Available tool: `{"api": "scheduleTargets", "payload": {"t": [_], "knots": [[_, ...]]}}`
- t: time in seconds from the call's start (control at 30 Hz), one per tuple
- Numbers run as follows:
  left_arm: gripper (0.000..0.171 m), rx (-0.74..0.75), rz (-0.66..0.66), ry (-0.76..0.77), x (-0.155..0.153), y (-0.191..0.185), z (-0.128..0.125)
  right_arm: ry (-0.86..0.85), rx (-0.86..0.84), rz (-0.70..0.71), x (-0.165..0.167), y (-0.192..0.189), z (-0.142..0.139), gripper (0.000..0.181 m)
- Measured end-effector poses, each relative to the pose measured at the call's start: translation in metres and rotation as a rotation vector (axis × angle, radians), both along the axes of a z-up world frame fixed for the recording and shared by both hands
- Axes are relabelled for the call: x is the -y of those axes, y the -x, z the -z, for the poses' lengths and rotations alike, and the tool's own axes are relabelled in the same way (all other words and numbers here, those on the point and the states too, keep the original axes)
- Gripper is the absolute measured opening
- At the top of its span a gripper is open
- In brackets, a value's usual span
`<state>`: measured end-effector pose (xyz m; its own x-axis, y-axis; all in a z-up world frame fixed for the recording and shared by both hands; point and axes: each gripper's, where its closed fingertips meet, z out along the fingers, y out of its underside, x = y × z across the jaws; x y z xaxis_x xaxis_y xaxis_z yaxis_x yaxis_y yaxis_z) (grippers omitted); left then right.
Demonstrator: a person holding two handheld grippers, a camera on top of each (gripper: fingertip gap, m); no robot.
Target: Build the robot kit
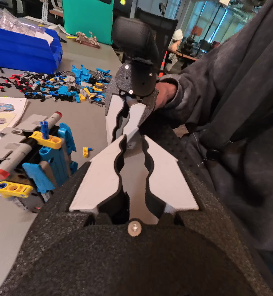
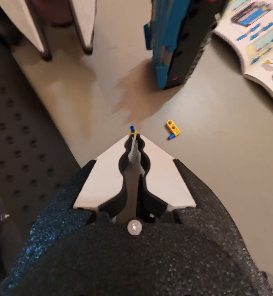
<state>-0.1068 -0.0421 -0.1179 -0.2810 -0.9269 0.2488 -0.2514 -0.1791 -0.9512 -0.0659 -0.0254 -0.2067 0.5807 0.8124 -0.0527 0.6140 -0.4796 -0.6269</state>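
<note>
Far left of the half-built blue, black and grey model (image 1: 44,160): an instruction booklet (image 1: 2,112), lying open and flat on the grey table (image 1: 87,121) so that its pages face up, its near edge either tucked under the model or just behind it, cannot tell which. Behind the model and well apart from it: a blue bin (image 1: 20,48) heaped with clear bags, and in front of that a pile of loose pieces (image 1: 60,86) in blue, black, red and yellow, spread thin enough that single parts show. On the model itself: two yellow beams, the upper one with a blue pin standing upright in a hole. Just right of the model, alone on bare table: a small yellow two-hole beam with a blue pin (image 1: 85,151), lying on its side and touching nothing. Farther right of the model: the left gripper (image 1: 134,137), jaws spread wide and grasping nothing, low over the table's near edge and meeting the other tool almost tip to tip. Right of the model again, and above the table: the right gripper (image 2: 133,135), jaws clenched on a tiny yellow piece with a blue pin (image 2: 133,131), pinched at the very fingertips so that the pin pokes out free beyond them. Shows also a pale grey sliver deeper in the gap between those fingers; cannot tell what it is. Farthest right of the model: a person's hand (image 1: 164,94) in a dark sleeve, wrapped round that gripper's handle and tilting it down toward the table.
</note>
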Motion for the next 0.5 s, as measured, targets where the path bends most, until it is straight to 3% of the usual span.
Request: {"api": "scheduleTargets", "payload": {"t": [0.07,0.13,0.23,0.3,0.5], "knots": [[0.02,0.012,-0.027,-0.021,0.001,-0.006,0.003,0.049,-0.237,0.027,0.001,0.007,-0.019,0.006],[0.023,0.046,-0.072,-0.041,0.001,-0.012,0.001,0.118,-0.592,-0.019,0.007,0.018,-0.053,0.005],[0.024,0.154,-0.114,0.042,0.003,-0.02,-0.014,0.128,-1.02,-0.064,0.007,0.009,-0.105,0.005],[0.024,0.201,-0.13,0.1,0.003,-0.023,-0.023,0.12,-1.135,-0.049,0.004,0.003,-0.119,0.005],[0.024,0.24,-0.128,0.163,0.005,-0.024,-0.031,0.036,-1.218,-0.045,0.005,0.013,-0.132,0.005]]}}
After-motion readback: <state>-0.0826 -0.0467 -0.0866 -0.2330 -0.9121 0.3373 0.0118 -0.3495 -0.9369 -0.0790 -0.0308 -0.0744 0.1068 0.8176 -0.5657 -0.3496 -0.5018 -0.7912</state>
